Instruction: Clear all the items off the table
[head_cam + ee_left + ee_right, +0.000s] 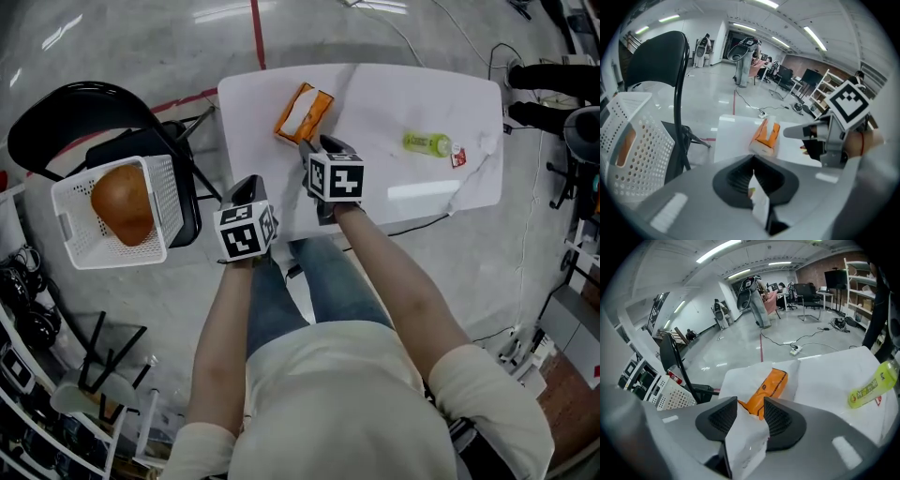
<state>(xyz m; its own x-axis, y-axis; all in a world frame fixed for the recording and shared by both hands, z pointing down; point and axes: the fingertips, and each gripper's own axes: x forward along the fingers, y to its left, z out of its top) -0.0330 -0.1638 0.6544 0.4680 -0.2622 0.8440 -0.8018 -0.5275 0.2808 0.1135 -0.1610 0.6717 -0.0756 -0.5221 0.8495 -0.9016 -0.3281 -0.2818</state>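
An orange tissue pack (303,111) (769,385) lies at the far left of the white table (394,94), with a green bottle (428,143) (872,387) lying to its right. My right gripper (309,147) (751,405) stands open just short of the pack's near end; the pack shows through the gap between its pads, untouched. My left gripper (246,190) (752,160) is shut and empty, off the table's near left corner. In the left gripper view the pack (766,136) lies ahead, with the right gripper (792,132) to its right.
A white perforated basket (66,202) (628,150) rests on a black chair (84,103) to the table's left and holds a brown rounded item (124,202). A small red-and-white scrap (458,157) lies by the bottle. Cables run over the grey floor beyond the table.
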